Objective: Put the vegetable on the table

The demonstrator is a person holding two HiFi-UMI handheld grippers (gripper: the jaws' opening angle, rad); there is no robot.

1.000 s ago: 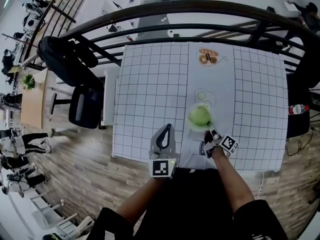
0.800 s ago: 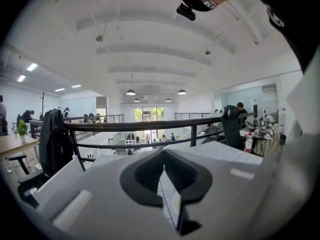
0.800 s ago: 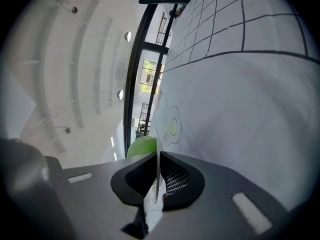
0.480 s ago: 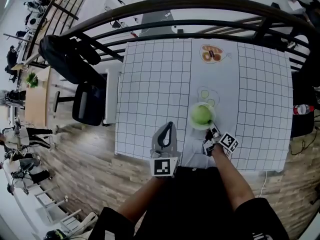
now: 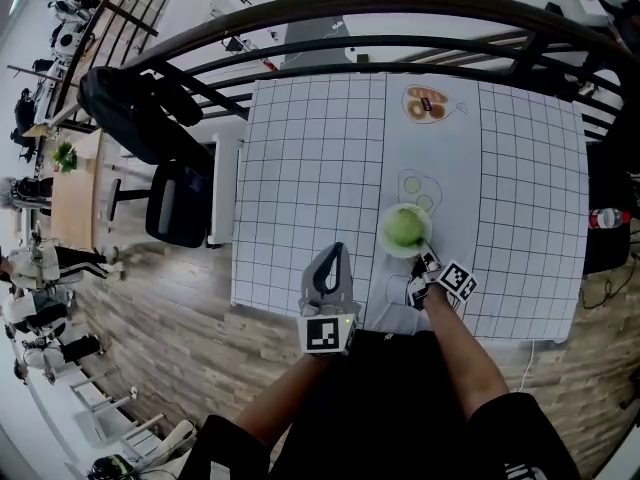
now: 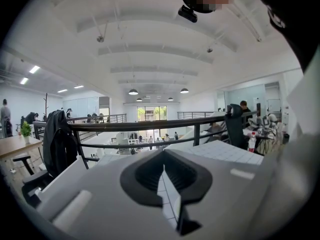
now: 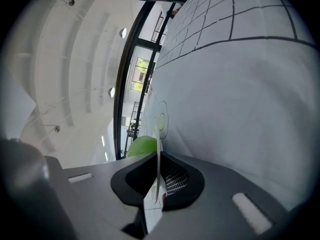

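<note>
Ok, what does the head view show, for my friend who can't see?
The right tongs pinch the rim of a white plate holding a round green vegetable, at the near side of a gridded table. The left tongs are shut and empty nearby.

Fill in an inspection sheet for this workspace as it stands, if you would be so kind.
Surface: table under a gridded white cloth with a plain centre strip.
Job's things: round green vegetable lying on a white plate.
Clutter: printed food picture at the strip's far end.
Grippers: left gripper shut, empty, over the near edge; right gripper shut on the plate's rim.
Cables: what looks like a thin white cord by the near right corner.
Surroundings: black railing, office chair, wooden floor.
</note>
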